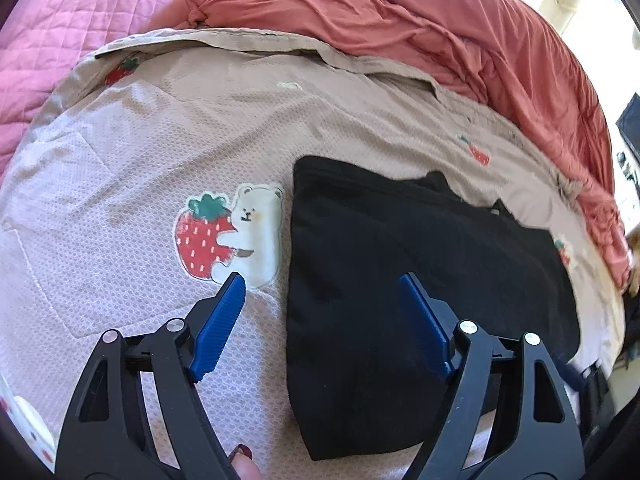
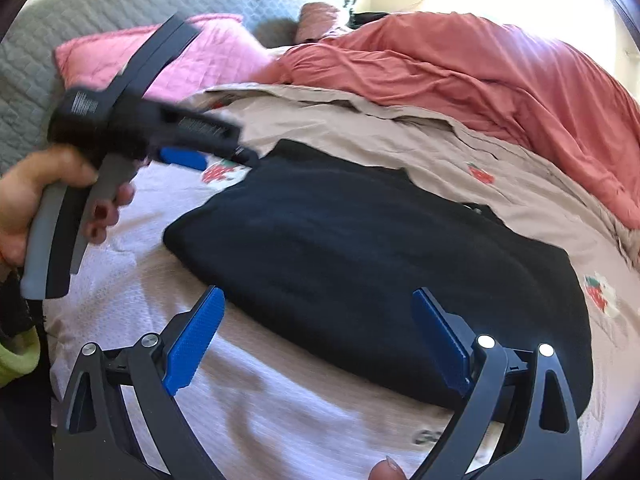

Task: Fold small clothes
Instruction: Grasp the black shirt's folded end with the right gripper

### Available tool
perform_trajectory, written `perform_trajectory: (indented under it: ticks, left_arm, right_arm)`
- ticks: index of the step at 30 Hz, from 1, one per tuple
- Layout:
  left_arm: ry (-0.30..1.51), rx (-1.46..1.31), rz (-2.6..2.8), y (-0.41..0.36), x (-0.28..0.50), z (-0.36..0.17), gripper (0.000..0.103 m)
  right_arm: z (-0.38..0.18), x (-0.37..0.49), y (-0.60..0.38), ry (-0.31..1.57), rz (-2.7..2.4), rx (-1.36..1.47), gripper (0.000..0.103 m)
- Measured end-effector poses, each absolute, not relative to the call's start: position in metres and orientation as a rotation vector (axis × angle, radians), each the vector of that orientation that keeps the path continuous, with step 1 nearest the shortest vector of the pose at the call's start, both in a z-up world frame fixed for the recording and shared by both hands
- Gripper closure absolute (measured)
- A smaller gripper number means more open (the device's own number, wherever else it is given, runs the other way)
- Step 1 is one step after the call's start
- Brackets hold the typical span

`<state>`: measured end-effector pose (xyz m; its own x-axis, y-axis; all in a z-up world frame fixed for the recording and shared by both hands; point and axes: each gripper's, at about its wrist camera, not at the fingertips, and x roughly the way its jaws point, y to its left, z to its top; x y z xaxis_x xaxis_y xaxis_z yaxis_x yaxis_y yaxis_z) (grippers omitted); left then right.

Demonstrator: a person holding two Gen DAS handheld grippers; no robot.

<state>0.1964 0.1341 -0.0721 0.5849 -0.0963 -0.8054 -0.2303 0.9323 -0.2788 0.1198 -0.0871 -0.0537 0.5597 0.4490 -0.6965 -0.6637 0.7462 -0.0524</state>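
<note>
Pink quilted blanket (image 1: 60,20) at far left, diamond-stitched. Beige waffle-textured sheet (image 1: 160,128) spread flat, printed with strawberry-and-bear patch (image 1: 228,236). Left gripper (image 1: 322,280) hovers over sheet, ribbed blue pads spread wide, nothing between them. Black garment (image 1: 400,280) lies folded into rough rectangle on sheet, right of patch, soft matte knit. Right gripper (image 2: 318,294) above garment's near edge, pads released, empty. Rumpled coral duvet (image 1: 440,20) bunched behind, far right.
</note>
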Motion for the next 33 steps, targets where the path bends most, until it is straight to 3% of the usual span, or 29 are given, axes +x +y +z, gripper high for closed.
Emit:
perform_trajectory:
  ticks: [5,20,22,24,26,28,30,33]
  left_arm:
    - [0.939,-0.431,0.093,0.152,0.196,-0.069,0.024]
    - [0.946,-0.616,0.1,0.196,0.192,-0.081,0.024]
    - [0.952,-0.635,0.09,0.196,0.193,-0.084,0.024]
    - [0.957,-0.678,0.069,0.196,0.195,-0.091,0.024]
    - [0.969,-0.737,0.025,0.194,0.197,-0.098,0.024]
    - [0.98,-0.774,-0.001,0.191,0.199,-0.105,0.024]
    - [0.983,-0.808,-0.028,0.19,0.2,-0.109,0.024]
    - [0.977,-0.9,-0.091,0.187,0.202,-0.117,0.024]
  right_arm:
    - [-0.055,0.111,-0.055,0.72,0.683,-0.365,0.009]
    - [-0.103,0.111,0.015,0.671,0.624,-0.736,0.011]
    - [-0.107,0.114,0.02,0.654,0.624,-0.754,0.022]
    - [-0.109,0.114,0.023,0.65,0.627,-0.771,0.025]
    - [-0.11,0.114,0.025,0.618,0.614,-0.801,0.04]
    - [-0.106,0.116,0.021,0.597,0.602,-0.794,0.08]
    - [-0.094,0.12,0.009,0.6,0.621,-0.721,0.089]
    - [-0.082,0.123,-0.005,0.615,0.667,-0.658,0.095]
